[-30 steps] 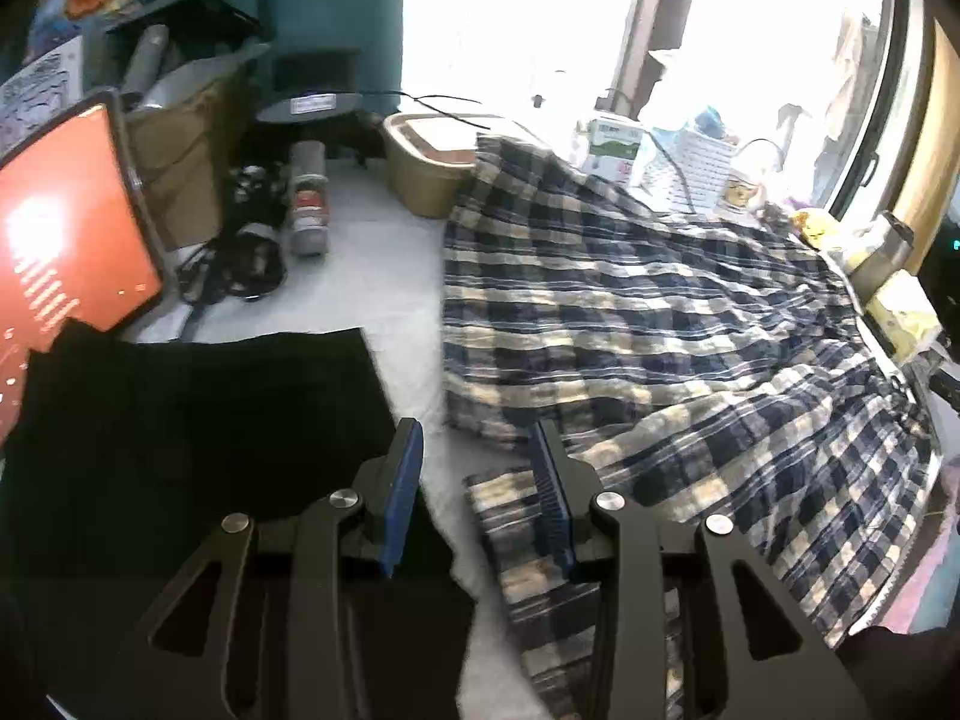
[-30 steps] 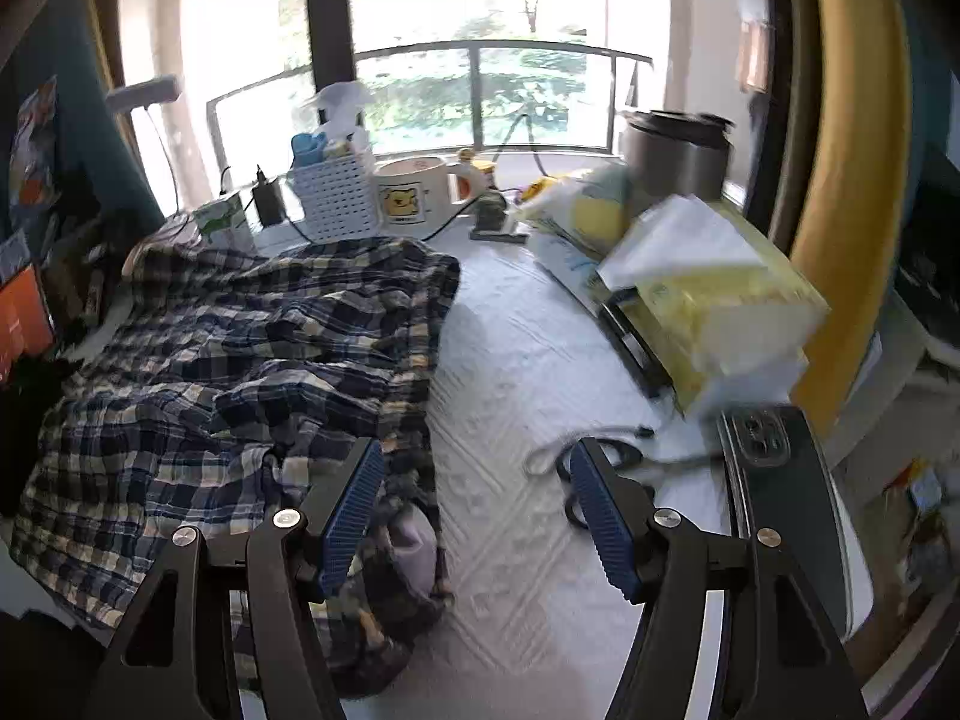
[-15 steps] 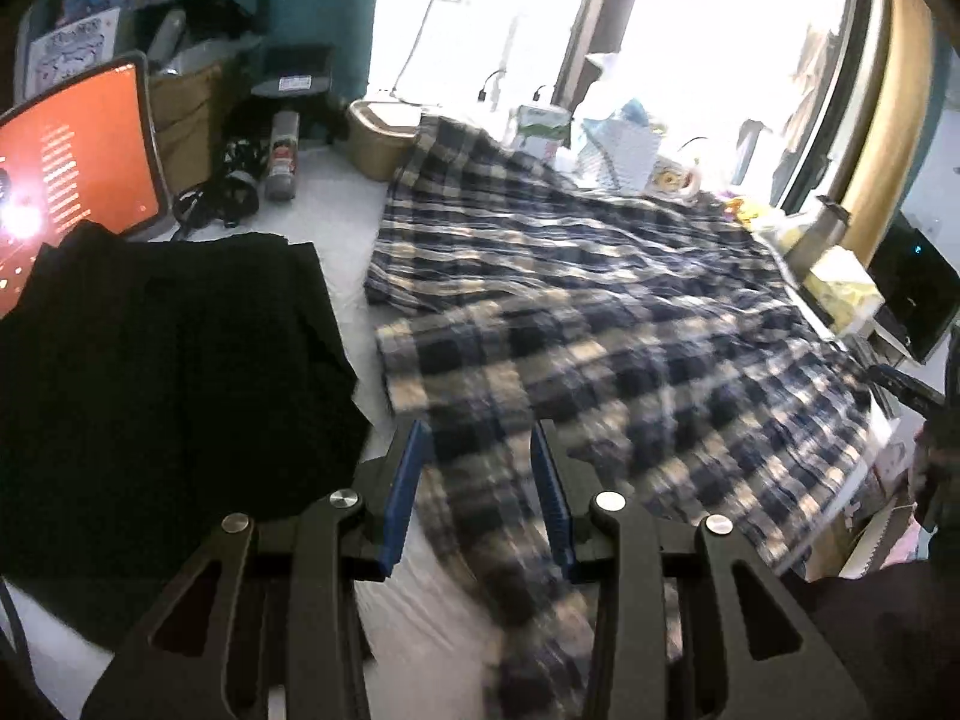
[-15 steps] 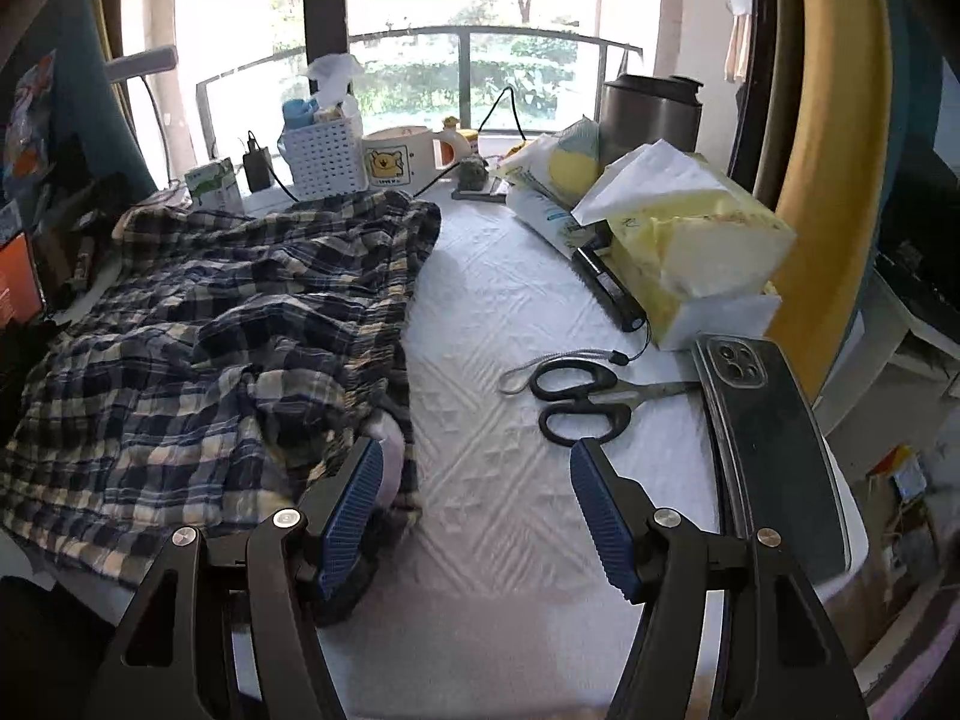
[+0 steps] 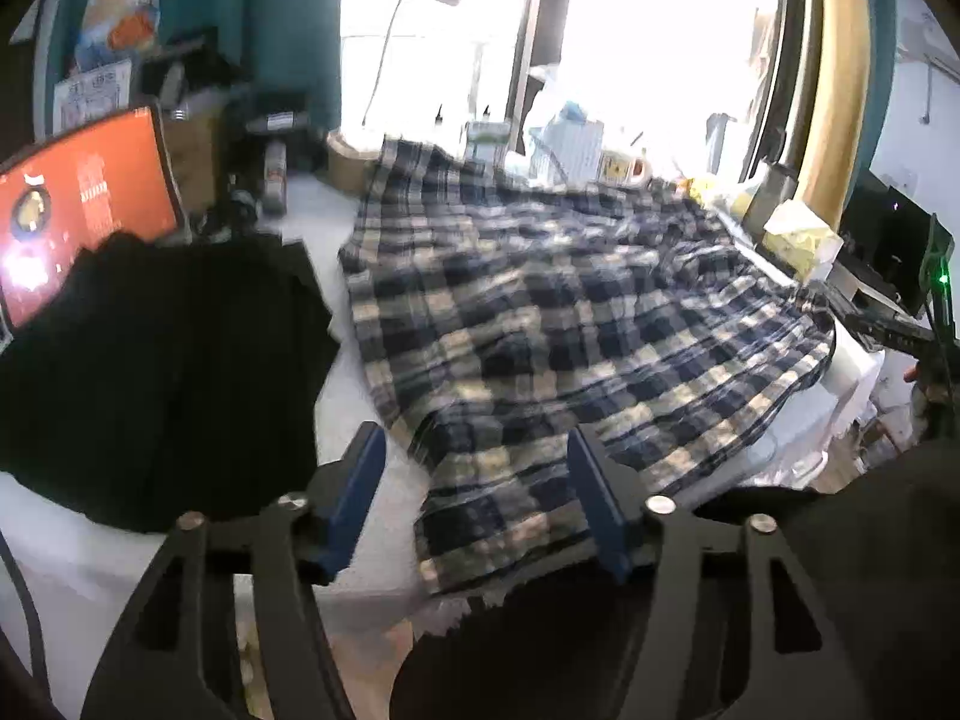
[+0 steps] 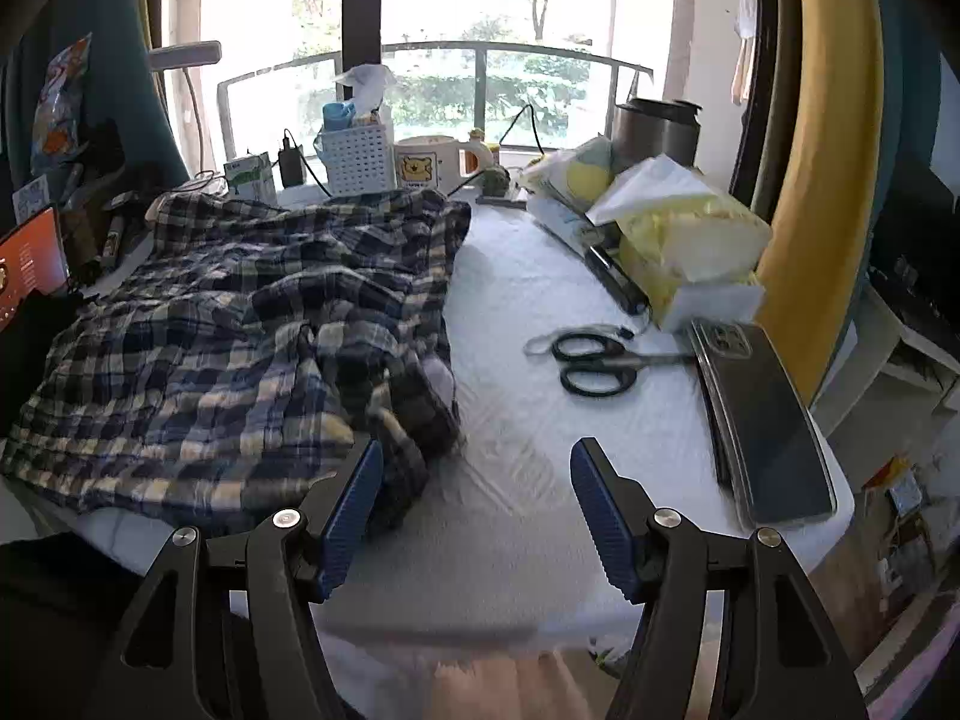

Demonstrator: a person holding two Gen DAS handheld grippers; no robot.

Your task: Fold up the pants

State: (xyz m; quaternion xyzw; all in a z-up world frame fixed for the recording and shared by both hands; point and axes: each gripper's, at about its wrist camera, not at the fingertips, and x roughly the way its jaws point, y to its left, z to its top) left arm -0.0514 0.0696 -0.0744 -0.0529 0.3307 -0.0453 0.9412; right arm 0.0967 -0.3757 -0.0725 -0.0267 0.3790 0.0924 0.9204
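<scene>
blue-and-cream plaid cotton pants (image 5: 540, 324) lie spread over the white textured surface (image 6: 528, 300), reaching from the clutter along the far edge by the window down to the near edge, where one leg end hangs a little over the rim. the left gripper (image 5: 474, 492) has just been opening its fingers, which a moment ago stood much narrower; they are now released and wide apart, with the plaid leg end lying below and between them but not pinched. that camera has also pulled back toward the near edge, so more of the garment shows than before. this reads as the left side getting ready to take hold of the near hem, not a grasp yet made.

the right gripper (image 6: 474, 498) is spread open as before, nothing between its fingers, hovering over bare surface just beside the bunched waistband end of the pants near the front edge. black-handled steel scissors (image 6: 600, 360) and a dark phone (image 6: 762, 414) lie toward the right edge, well apart from the cloth. a folded black garment (image 5: 156, 372) sits at the left edge.

no fold looks made so far; the cloth is still rumpled.
</scene>
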